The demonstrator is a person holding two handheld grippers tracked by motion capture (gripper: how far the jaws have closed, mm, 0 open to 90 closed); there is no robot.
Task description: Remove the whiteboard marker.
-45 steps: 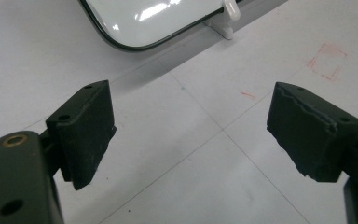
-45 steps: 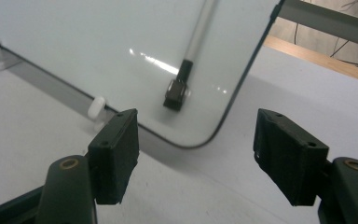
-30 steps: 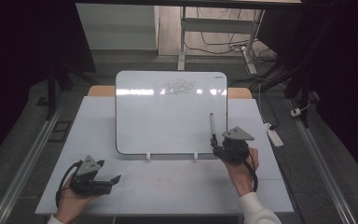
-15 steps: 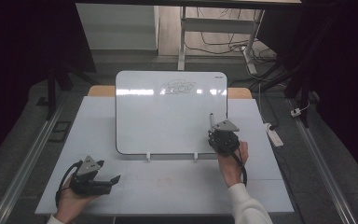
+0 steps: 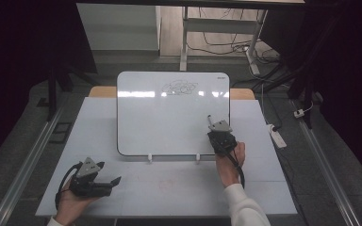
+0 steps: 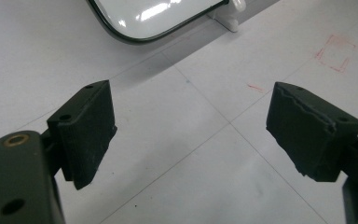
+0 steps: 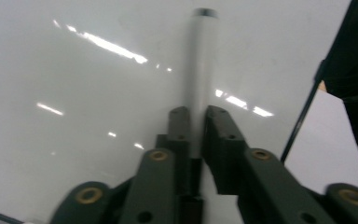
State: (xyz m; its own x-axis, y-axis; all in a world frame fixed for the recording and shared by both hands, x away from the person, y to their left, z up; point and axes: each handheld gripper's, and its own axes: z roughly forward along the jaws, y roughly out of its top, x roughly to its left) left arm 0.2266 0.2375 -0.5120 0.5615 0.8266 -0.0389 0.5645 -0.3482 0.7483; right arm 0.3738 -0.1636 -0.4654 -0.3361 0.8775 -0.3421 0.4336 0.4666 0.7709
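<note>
Pinching a white marker (image 7: 200, 70) lengthwise, the right gripper (image 5: 217, 128) is hovering over the whiteboard (image 5: 169, 117), marker pointing far toward the scribble (image 5: 180, 87); the left gripper (image 5: 108, 181) is idling spread on the near-left worktop (image 5: 179, 188).

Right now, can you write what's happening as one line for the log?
right gripper: shut on marker, over whiteboard | left gripper: open, holding nothing, above table | scribble: top of board

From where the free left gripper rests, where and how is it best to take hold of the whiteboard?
Probably the whiteboard's near-left rounded corner, from the left side: it lies flat, so only its thin edge is offered, and the open left gripper is nearest there.
</note>
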